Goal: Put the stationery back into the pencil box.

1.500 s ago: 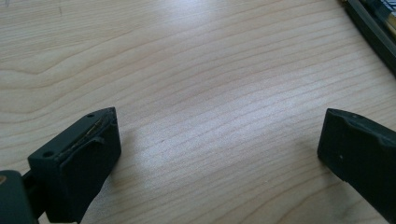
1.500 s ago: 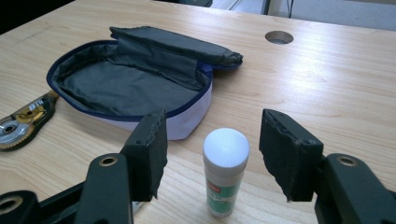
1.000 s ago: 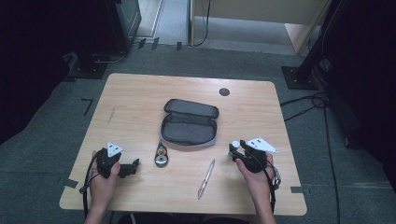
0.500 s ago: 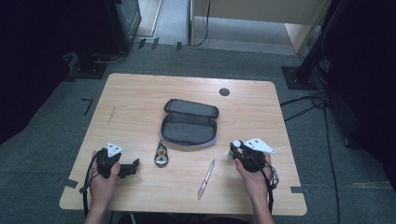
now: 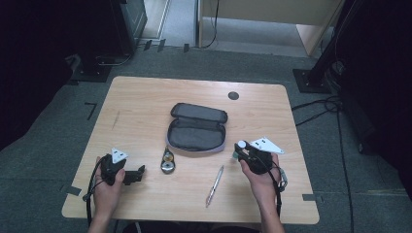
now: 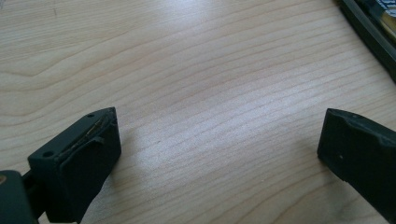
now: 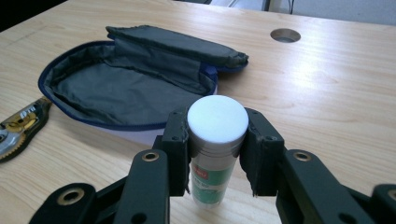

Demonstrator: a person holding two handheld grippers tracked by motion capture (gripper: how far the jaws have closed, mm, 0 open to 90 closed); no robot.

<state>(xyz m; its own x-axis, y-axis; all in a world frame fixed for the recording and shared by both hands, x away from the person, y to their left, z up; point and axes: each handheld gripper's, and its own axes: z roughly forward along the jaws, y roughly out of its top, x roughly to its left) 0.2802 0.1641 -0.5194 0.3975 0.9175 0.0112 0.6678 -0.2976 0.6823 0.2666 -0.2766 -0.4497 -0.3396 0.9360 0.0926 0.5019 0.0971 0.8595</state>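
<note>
A glue stick (image 7: pixel 215 140) with a white cap and a green label stands upright on the table, and my right gripper (image 7: pixel 217 149) is shut on it just below the cap. Its jaws have just been closing on the stick. From above, that gripper (image 5: pixel 239 148) sits right of the open dark pencil case (image 5: pixel 197 128). My left gripper (image 5: pixel 138 174) rests at the front left of the table. Its jaws stand wide open over bare wood (image 6: pixel 219 135), with nothing between them.
A black-and-yellow tape dispenser (image 5: pixel 168 160) lies in front of the pencil case, and a pen (image 5: pixel 214 186) lies near the front edge between the hands. A round cable hole (image 5: pixel 233 95) sits at the back of the table (image 5: pixel 145 102). Dark stands surround the table.
The right gripper's jaws have drawn in around the glue stick and the hand has shifted very slightly. The left hand has kept still.
</note>
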